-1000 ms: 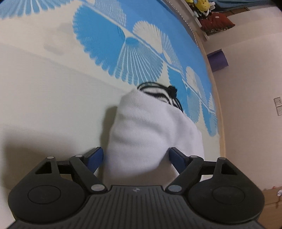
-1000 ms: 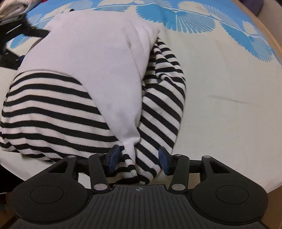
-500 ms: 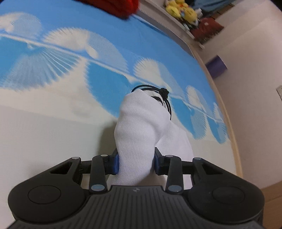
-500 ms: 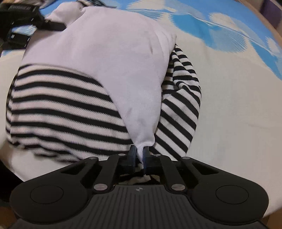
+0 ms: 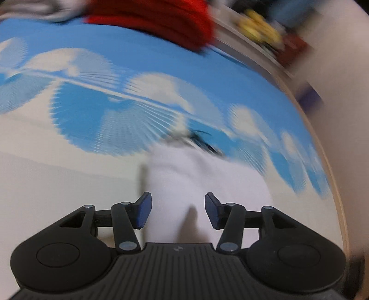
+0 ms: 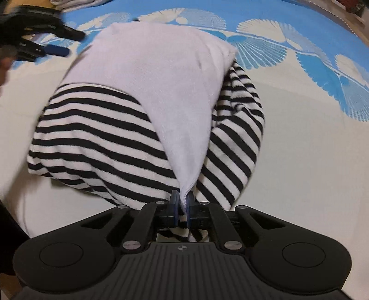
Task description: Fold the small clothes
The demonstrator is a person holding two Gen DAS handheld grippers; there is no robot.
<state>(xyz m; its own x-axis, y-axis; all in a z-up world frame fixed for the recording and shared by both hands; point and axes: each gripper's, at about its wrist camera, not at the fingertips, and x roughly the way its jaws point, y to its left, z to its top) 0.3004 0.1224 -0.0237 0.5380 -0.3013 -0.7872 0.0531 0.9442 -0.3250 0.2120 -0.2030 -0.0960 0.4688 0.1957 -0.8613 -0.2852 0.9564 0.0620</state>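
Observation:
A small garment with a white body (image 6: 161, 76) and black-and-white striped parts (image 6: 96, 129) lies on a blue and cream patterned sheet (image 6: 299, 110). My right gripper (image 6: 182, 204) is shut on the garment's white near corner. In the blurred left wrist view, my left gripper (image 5: 178, 211) is open, its blue pads either side of the white cloth (image 5: 196, 184) without pinching it. The left gripper also shows in the right wrist view (image 6: 46, 43) at the far left, beside the garment's far end.
A red folded cloth (image 5: 156, 20) lies at the far edge of the sheet. Yellow toys (image 5: 258, 30) sit beyond the bed's wooden rim (image 5: 332, 184). Folded pale cloth (image 6: 76, 3) lies at the top left of the right wrist view.
My left gripper closed on the white cloth half a second ago and has now opened and let go. My right gripper has closed on the white corner and holds it.

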